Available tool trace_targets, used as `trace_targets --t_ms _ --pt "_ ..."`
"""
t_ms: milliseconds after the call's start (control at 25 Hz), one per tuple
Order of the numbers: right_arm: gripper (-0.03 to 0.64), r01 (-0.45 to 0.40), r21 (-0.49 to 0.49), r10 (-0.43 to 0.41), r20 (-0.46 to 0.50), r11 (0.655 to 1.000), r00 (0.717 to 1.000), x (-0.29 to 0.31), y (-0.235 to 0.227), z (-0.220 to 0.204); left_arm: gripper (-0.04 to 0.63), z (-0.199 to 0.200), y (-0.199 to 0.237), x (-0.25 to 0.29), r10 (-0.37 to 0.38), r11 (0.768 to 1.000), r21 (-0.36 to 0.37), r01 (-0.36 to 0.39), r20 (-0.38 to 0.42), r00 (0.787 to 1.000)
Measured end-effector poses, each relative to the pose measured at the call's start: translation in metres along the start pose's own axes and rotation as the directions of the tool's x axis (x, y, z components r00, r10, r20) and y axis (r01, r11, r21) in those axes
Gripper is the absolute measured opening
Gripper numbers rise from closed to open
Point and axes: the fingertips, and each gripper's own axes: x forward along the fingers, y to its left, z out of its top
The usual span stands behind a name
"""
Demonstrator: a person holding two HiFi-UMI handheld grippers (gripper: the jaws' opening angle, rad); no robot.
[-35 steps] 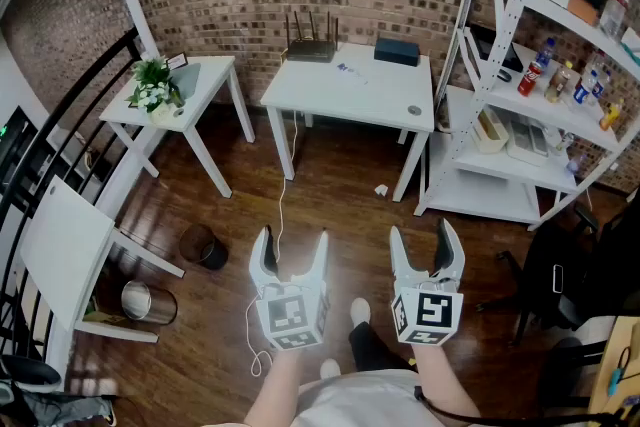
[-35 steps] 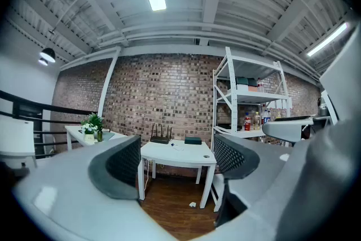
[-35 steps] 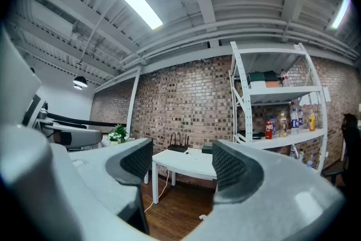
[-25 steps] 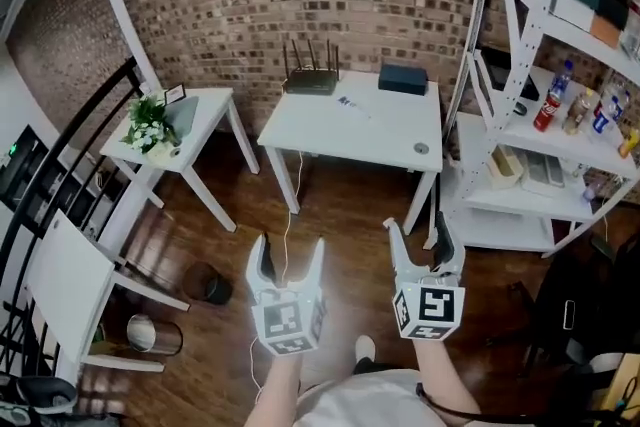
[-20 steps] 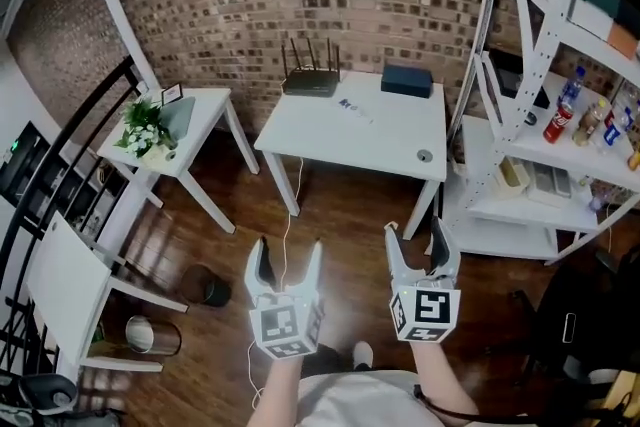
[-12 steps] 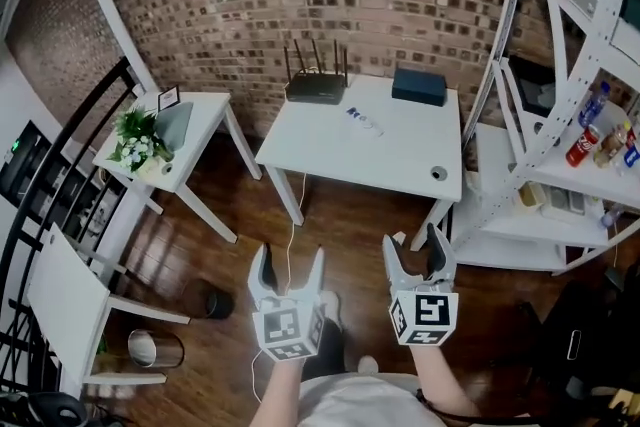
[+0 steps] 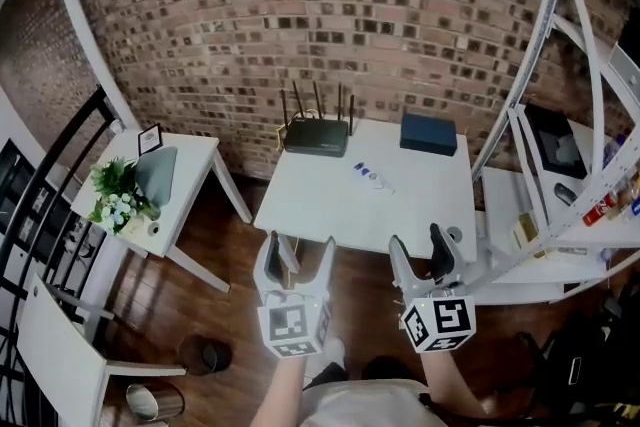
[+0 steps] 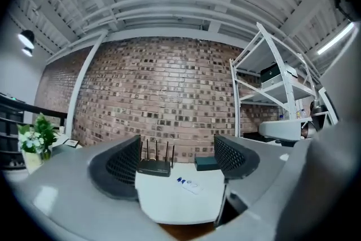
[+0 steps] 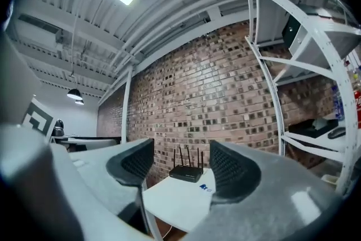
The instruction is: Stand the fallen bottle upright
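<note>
A small pale bottle (image 7: 373,177) with blue marks lies flat on the smooth white rectangular tabletop (image 7: 330,210), just in front of the black four-antenna router (image 7: 317,135), slightly to its right. Both grippers point level toward the router. The left gripper (image 7: 297,253) is spread wide and empty. The right gripper (image 7: 417,245) has its ribbed jaws apart but closing, with nothing between them.

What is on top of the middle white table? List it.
A black router, a dark blue box and a small fallen bottle. The left claw hides part of the near edge.
</note>
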Motion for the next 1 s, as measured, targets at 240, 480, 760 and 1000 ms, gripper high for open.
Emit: trace_targets --t_ms 240,480,760,1000 --pt "0.295 -0.007 -0.013 0.006 -0.089 1.000 0.996 0.065 -0.005 -0.034 0.416 -0.029 0.020 0.062 -0.065 0.998 -0.024 0.064 -0.069 0.995" --pt "0.295 -0.083 -0.021 0.079 -0.141 0.996 0.987 0.137 -0.019 -0.060 0.413 -0.044 0.033 0.132 -0.062 0.998 -0.030 0.060 -0.080 0.995" --pt "0.289 -0.140 0.044 0.144 -0.123 0.989 0.982 0.238 -0.068 -0.062 0.411 -0.040 0.033 0.233 -0.043 0.999 -0.006 0.043 -0.083 0.996" --pt "0.289 -0.245 0.091 0.257 -0.159 0.965 0.953 0.302 -0.100 -0.076 0.410 -0.045 0.032 0.305 0.001 1.000 -0.020 -0.002 -0.069 0.998"
